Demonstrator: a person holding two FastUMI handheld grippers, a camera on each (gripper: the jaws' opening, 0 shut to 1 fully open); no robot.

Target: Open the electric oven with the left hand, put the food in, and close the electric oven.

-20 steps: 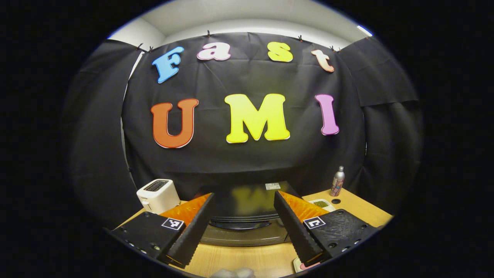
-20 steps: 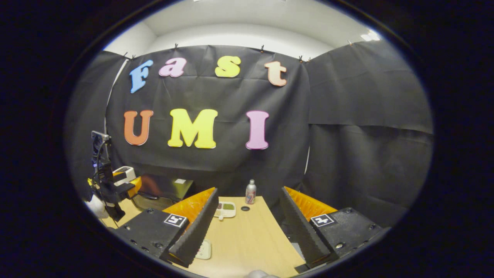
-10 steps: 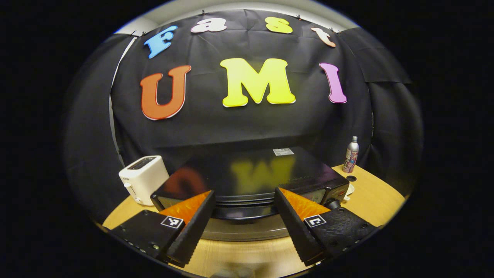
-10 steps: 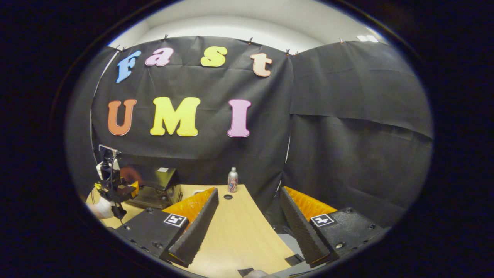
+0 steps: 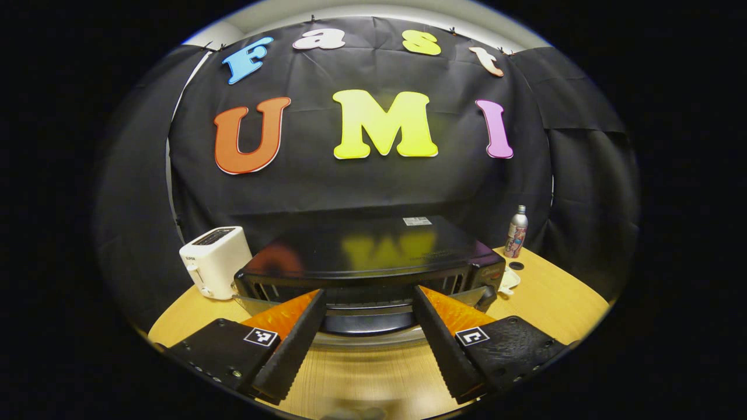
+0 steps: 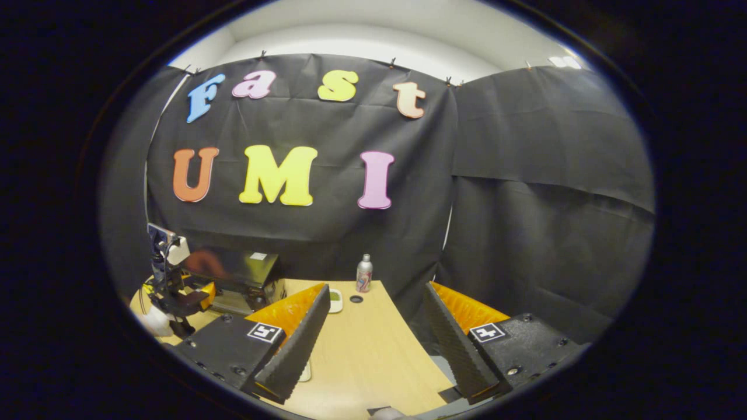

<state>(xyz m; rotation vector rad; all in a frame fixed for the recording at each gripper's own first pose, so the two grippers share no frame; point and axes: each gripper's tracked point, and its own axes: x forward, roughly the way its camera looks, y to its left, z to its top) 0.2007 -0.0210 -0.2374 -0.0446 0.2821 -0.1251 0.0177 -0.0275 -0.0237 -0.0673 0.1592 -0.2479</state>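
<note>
**Left gripper lined up on the oven door, jaws spread**

The electric oven (image 5: 373,256) is the landmark here: a dark, glossy box on the wooden worktop (image 5: 554,303), backed against the black cloth wall. My left gripper (image 5: 365,338) hangs just in front of it and slightly above its door, fingers wide apart and holding nothing. The door handle (image 5: 367,322), a dark bar across the oven's front, lies between my two fingers and just beyond their tips; I cannot tell whether the tips touch it. The door seems to stand a little out from the body at its top edge, though the angle leaves this uncertain.

To the oven's left stands a white toaster (image 5: 214,261). To the oven's right stand a small metal bottle (image 5: 516,231) and, nearer the oven's corner, a pale dish (image 5: 509,281), which may hold the food; its contents are too small to read.

My right gripper (image 6: 373,344) waits well to the right of the oven, over bare worktop, fingers spread and empty. From there my left gripper (image 6: 175,289) appears at the oven's front.

The step in hand, as I judge it, is taking the handle. I should centre the bar between the fingers, close squarely on it, then pull outward and down along the hinge's arc. An off-centre grip could slip or drag the oven forward.
</note>
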